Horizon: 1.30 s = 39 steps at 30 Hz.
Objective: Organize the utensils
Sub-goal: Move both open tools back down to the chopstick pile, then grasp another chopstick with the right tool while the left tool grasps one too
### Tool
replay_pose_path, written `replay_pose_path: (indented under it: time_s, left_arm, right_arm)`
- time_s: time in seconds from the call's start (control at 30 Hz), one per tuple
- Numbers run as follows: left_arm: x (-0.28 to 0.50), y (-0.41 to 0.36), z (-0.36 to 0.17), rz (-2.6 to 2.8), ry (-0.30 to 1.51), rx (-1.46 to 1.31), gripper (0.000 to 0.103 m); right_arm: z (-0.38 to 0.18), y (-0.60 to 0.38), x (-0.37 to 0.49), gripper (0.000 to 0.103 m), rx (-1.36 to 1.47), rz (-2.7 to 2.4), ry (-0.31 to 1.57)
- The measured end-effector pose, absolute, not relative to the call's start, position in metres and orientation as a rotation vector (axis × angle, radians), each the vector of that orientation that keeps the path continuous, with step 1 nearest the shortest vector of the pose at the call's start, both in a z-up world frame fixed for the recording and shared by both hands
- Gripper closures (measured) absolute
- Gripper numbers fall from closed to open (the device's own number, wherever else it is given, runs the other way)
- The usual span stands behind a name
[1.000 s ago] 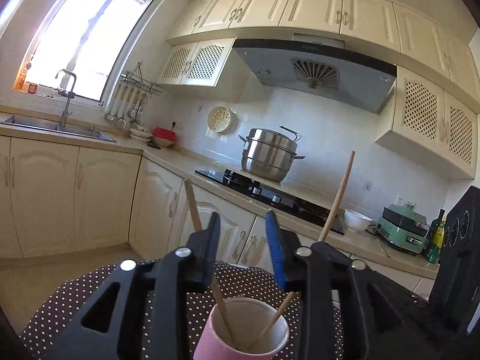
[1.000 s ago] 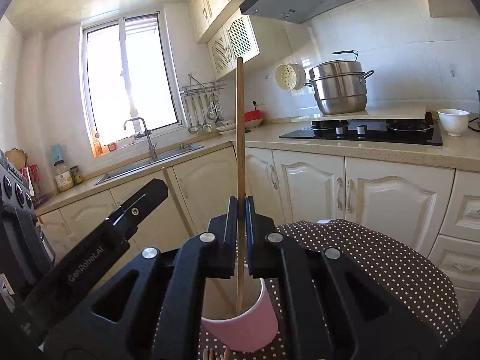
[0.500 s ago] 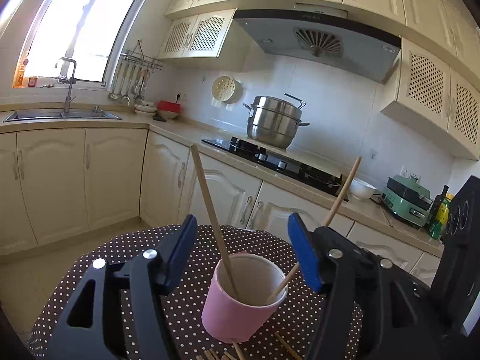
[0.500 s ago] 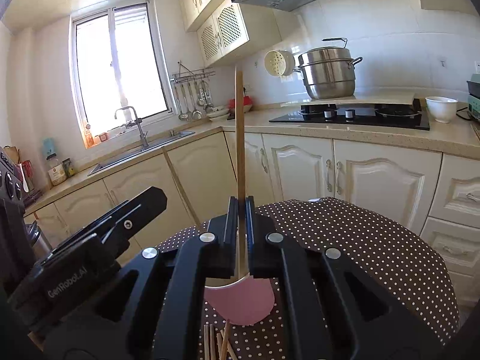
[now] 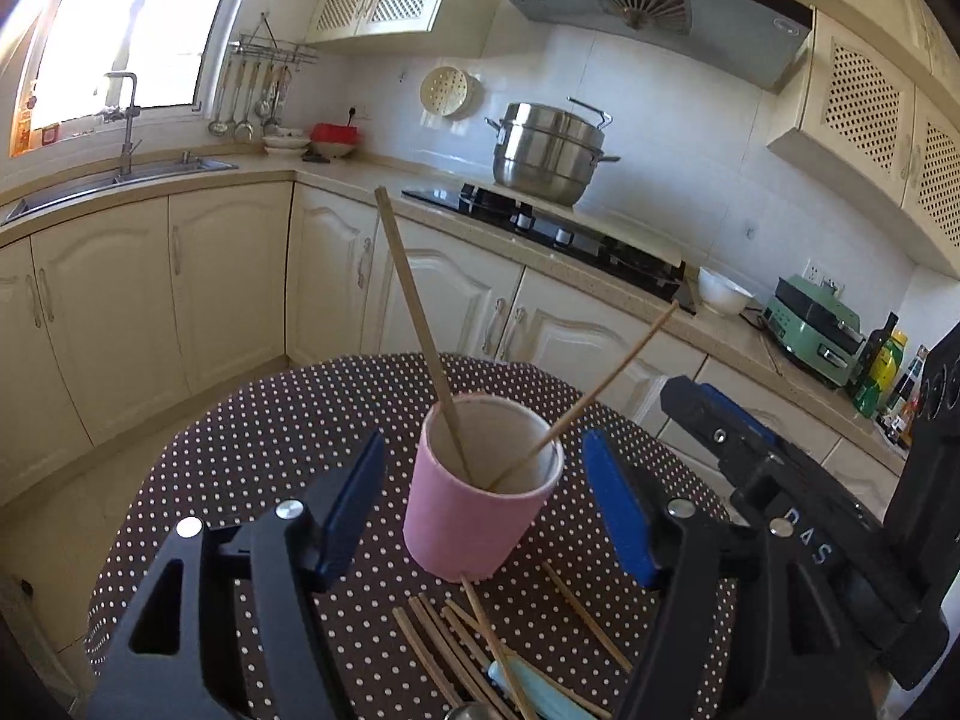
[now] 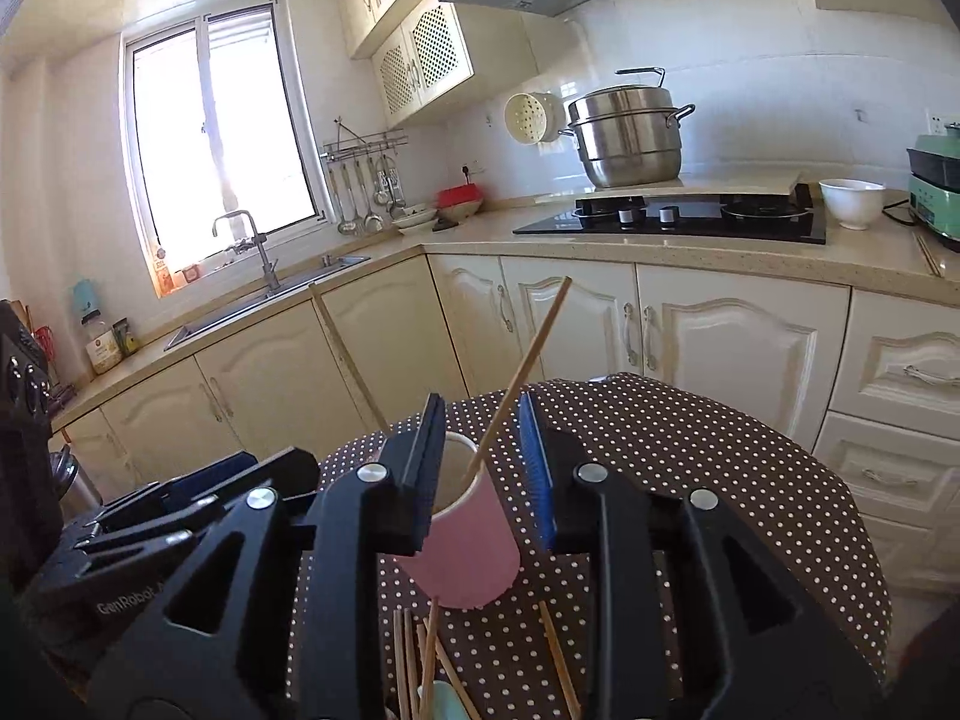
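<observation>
A pink cup [image 5: 474, 504] stands on the dotted round table [image 5: 270, 438] and holds two wooden chopsticks [image 5: 420, 324] that lean apart. My left gripper [image 5: 483, 504] is open, its blue pads on either side of the cup and apart from it. My right gripper [image 6: 480, 468] is open and empty just above the cup [image 6: 468, 558]; the right-leaning chopstick [image 6: 522, 378] rises between its fingers, free. Several loose chopsticks [image 5: 474, 648] and a light blue utensil [image 5: 528, 690] lie on the table in front of the cup.
Behind the table run cream kitchen cabinets [image 5: 180, 276] with a sink [image 5: 120, 180], a black hob [image 5: 540, 228] with a steel pot [image 5: 549, 156], a white bowl [image 5: 723, 291] and a green appliance [image 5: 816, 336]. My right gripper's body [image 5: 780, 480] shows at right.
My right gripper has opened and let go of the chopstick, which now leans in the cup. Both grippers have drawn back from the cup; the left one has opened wider.
</observation>
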<state>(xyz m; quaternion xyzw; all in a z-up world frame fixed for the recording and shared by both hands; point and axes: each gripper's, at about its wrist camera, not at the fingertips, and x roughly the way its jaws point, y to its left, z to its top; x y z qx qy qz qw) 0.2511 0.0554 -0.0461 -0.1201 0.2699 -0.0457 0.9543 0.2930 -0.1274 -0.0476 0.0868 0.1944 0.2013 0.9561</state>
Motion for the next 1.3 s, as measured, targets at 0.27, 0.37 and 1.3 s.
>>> replay_pose_path:
  time_s: [0.27,0.37,1.3]
  left_arm:
    - [0.263,0.037,-0.079,-0.121,0.813,-0.226,0.036]
    - [0.269,0.028,-0.096,-0.132,0.904,-0.206,0.036]
    - [0.303,0.005,-0.155,-0.138,1.144,-0.194,0.093]
  right_arm:
    - [-0.064,-0.142,0.285,0.077,0.089,0.39,0.525]
    - [-0.077,-0.145,0.286,0.077,0.046,0.375,0.616]
    - [-0.164,-0.12,0.32,0.068,-0.193,0.43,1.131]
